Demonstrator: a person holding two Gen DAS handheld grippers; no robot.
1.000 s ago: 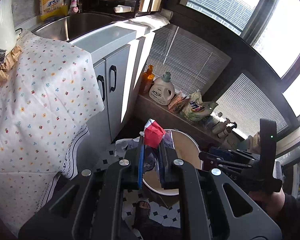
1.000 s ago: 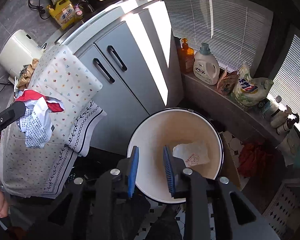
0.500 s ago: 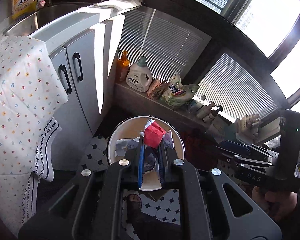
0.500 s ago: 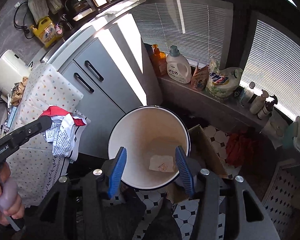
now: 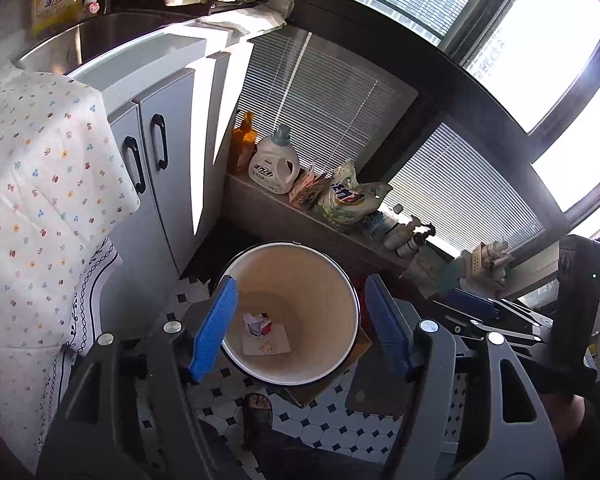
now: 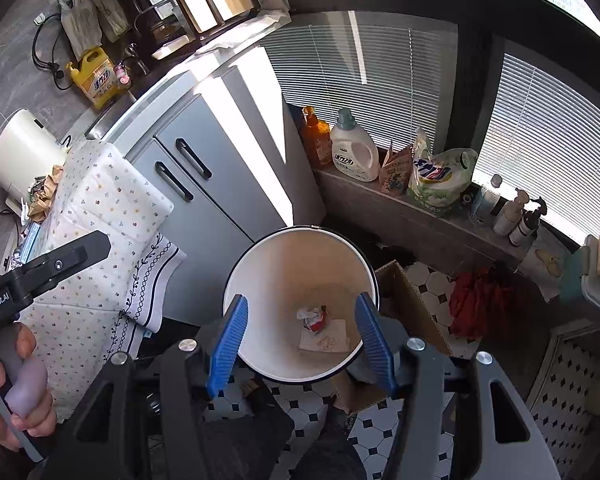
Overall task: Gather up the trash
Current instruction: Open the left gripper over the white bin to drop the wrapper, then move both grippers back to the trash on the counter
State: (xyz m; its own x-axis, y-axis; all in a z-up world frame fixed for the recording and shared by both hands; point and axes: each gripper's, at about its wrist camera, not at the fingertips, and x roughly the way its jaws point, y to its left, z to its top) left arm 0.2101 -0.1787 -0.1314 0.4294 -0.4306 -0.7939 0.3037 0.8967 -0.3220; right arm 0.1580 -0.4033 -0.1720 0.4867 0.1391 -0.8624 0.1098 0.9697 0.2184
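left gripper (image 5: 300, 332) hangs over the bin (image 5: 336, 272), its jaws just opened wide with nothing between them. crumpled red and white trash (image 5: 258, 323) lies on the bin bottom, on a flat paper (image 5: 270, 345); its print is unreadable. right gripper (image 6: 304, 340) also stands apart, empty.

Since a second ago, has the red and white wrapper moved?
Yes. The left gripper has just opened, and the wrapper now lies at the bottom of the bin, on the flat paper.

A crumpled wrapper (image 5: 259, 323) lies in the bin (image 5: 332, 276) on a flat paper (image 5: 268, 345), cabinet (image 5: 168, 152) left.
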